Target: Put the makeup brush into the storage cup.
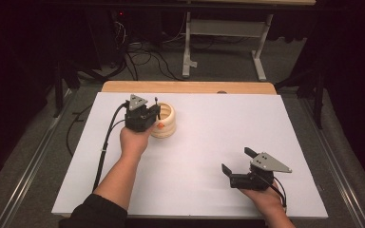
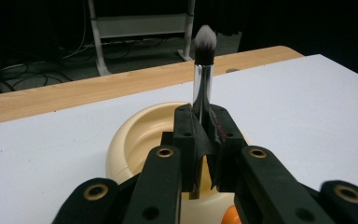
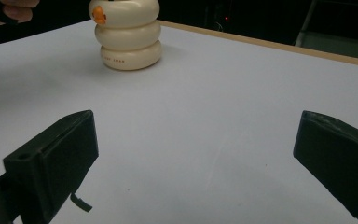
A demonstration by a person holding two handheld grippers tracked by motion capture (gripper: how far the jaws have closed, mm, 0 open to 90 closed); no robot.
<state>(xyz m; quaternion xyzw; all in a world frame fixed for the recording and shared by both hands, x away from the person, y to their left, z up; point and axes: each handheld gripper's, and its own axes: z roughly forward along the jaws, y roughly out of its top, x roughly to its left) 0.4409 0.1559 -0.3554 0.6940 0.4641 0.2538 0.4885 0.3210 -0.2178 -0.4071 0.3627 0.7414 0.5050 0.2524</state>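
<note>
A cream ringed holder (image 1: 165, 121) with an orange knob stands on the white table (image 1: 209, 142) at the back left; it also shows in the left gripper view (image 2: 135, 140) and the right gripper view (image 3: 127, 33). My left gripper (image 1: 153, 114) hovers over its rim, shut on a makeup brush (image 2: 203, 70) with a silver ferrule and white-tipped bristles pointing up. The brush's lower end points down into the holder. My right gripper (image 1: 237, 160) rests near the table's front right, open, nothing between its jaws.
A wooden strip (image 1: 185, 87) edges the table's far side. Beyond it are cables on the floor and a white desk frame (image 1: 228, 33). White table surface stretches between the holder and my right gripper.
</note>
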